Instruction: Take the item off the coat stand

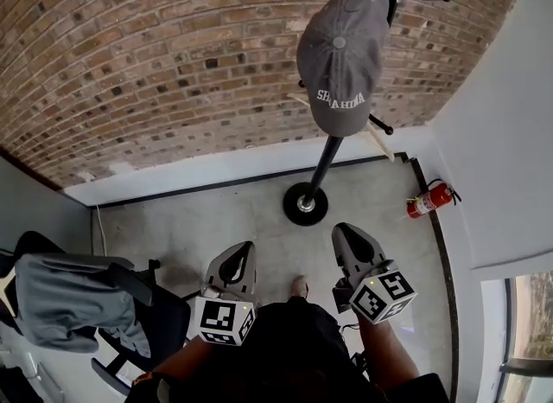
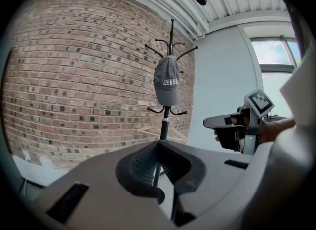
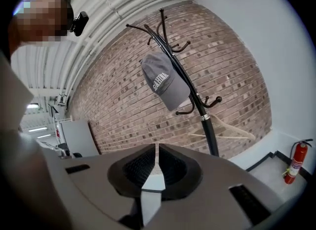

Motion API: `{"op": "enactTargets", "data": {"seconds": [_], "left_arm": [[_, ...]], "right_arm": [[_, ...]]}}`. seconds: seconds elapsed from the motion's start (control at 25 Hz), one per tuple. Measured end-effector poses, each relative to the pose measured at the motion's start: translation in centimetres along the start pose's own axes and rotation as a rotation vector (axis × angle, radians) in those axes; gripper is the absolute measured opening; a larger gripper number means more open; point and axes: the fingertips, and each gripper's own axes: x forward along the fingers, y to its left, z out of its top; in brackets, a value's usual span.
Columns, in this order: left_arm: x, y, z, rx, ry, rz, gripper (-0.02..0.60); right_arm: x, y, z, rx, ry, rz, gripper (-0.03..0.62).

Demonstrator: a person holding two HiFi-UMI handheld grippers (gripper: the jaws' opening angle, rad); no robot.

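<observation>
- The left gripper (image 2: 159, 144) is keeping its jaws together, the ribbed pads meeting at the tips with nothing between them.
- The right gripper (image 3: 156, 147) is likewise holding its jaws shut, only a thin slit showing between the pads, and it is gripping nothing.
- Both grippers are hovering side by side low in the head view, close to the person's body, pointing towards the coat stand (image 1: 327, 161) and well apart from it.
- The grey cap (image 1: 341, 55) is hanging on an upper hook of the stand, its crown against the pole and its peak pointing down, white lettering showing on the front.
- The stand's black pole is rising from a round base that is resting on the grey floor (image 1: 225, 220), just in front of the brick wall (image 1: 173, 47).
- A wooden hanger (image 3: 232, 130) is hanging from a lower hook, below the cap.
- A red fire extinguisher (image 1: 429, 199) is sitting on the floor in the corner to the right of the stand.
- An office chair (image 1: 130, 323) is standing at the person's left, with a grey garment (image 1: 65, 297) lying draped over it.
</observation>
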Motion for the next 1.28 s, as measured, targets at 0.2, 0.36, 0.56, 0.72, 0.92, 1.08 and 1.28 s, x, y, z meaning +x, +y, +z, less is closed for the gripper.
{"op": "enactTargets", "data": {"seconds": [0.2,0.36,0.56,0.72,0.92,1.08,1.28], "left_arm": [[4.9,-2.4,0.7,-0.004,0.025,0.06,0.025],[7.5,-3.9,0.8,0.014,0.041,0.086,0.025],[9.4,-3.6,0.9,0.031,0.065,0.1,0.025],[10.7,-3.2,1.7,0.058,0.071,0.084,0.025],[11.4,-1.8,2.7,0.088,0.085,0.077,0.025],[11.8,-0.9,3.4,0.112,0.078,0.068,0.025],[12.2,-0.2,4.0,0.127,0.065,0.058,0.025]], "right_arm": [[2.8,-5.0,5.5,0.047,-0.075,0.149,0.015],[4.7,-8.4,8.8,0.092,-0.131,0.234,0.037],[7.8,-9.5,11.2,0.176,-0.169,0.354,0.144],[10.6,-9.4,12.4,0.215,-0.196,0.429,0.161],[12.7,-8.9,13.3,0.223,-0.226,0.479,0.169],[12.7,-7.8,14.0,0.183,-0.254,0.529,0.168],[11.8,-7.0,14.6,0.213,-0.305,0.576,0.167]]}}
